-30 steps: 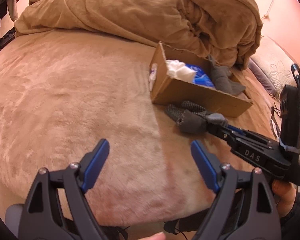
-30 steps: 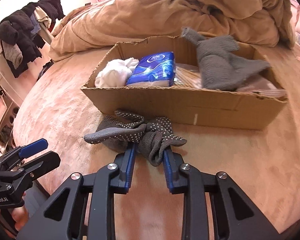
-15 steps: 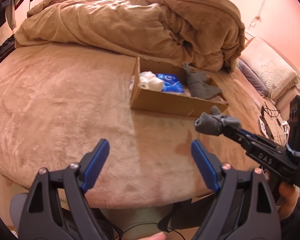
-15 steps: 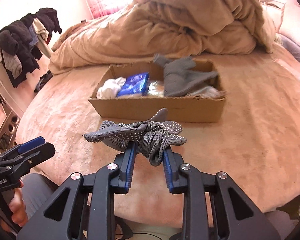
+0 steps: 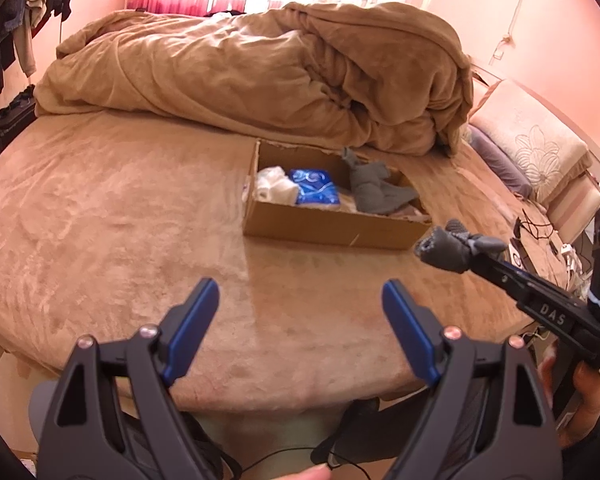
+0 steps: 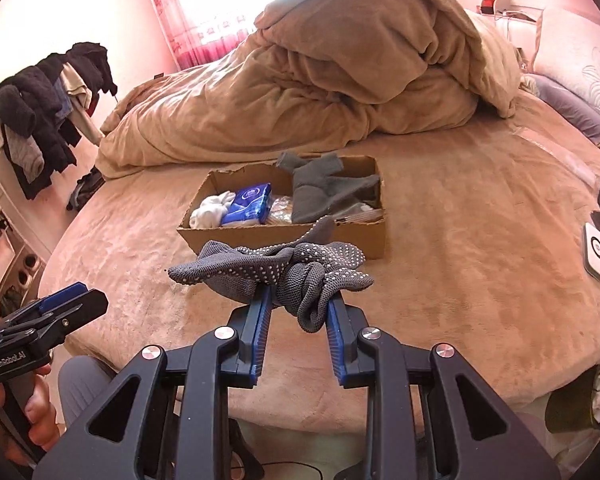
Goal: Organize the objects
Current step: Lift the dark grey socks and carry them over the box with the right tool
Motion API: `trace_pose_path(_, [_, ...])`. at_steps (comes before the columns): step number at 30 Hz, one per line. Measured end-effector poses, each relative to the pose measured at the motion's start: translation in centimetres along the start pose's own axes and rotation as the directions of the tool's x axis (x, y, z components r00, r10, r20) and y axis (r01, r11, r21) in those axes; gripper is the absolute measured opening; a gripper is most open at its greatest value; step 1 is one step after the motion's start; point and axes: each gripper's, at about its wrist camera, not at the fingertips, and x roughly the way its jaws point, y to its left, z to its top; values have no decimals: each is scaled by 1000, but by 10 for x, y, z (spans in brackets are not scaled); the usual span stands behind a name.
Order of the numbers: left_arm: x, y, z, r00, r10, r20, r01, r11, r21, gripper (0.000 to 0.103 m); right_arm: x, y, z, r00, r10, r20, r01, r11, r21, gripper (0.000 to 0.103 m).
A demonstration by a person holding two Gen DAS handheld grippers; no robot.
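My right gripper (image 6: 299, 300) is shut on a bundle of grey dotted gloves (image 6: 276, 270) and holds it in the air in front of a cardboard box (image 6: 284, 236) on the bed. The gloves also show in the left wrist view (image 5: 448, 246), to the right of the box (image 5: 332, 228). The box holds a white cloth (image 6: 212, 210), a blue packet (image 6: 248, 202) and a grey garment (image 6: 324, 188). My left gripper (image 5: 300, 312) is open and empty, above the bed's near edge.
A heaped brown duvet (image 5: 260, 68) lies behind the box. Pillows (image 5: 528, 148) are at the right. Clothes hang on a rack (image 6: 40, 112) at the left. A white device and cables (image 6: 596, 248) lie on the bed at the right.
Both grippers have pulled up and back from the box. The right gripper has lifted the gloves off the bed; they lay against the box front before.
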Motion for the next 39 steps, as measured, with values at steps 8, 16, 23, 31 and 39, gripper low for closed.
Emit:
trace_pose_path(8, [2, -6, 26, 1000, 26, 12, -27, 1000, 9, 85, -6, -2, 19, 1000, 8, 14, -8, 1000, -11, 28])
trace_pose_path(16, [11, -7, 57, 999, 26, 23, -26, 999, 22, 85, 0, -2, 49, 999, 12, 35, -12, 1000, -16, 28])
trace_pose_path(23, [28, 2, 84, 999, 36, 32, -36, 999, 12, 85, 17, 2, 75, 999, 16, 45, -15, 1000, -24, 28])
trace_pose_path(31, [65, 12, 98, 998, 60, 11, -60, 998, 18, 85, 70, 10, 84, 999, 40, -28, -41, 998, -47, 29])
trace_pose_path(39, [113, 30, 97, 996, 73, -48, -73, 997, -4, 85, 119, 15, 79, 993, 52, -109, -59, 996, -60, 29])
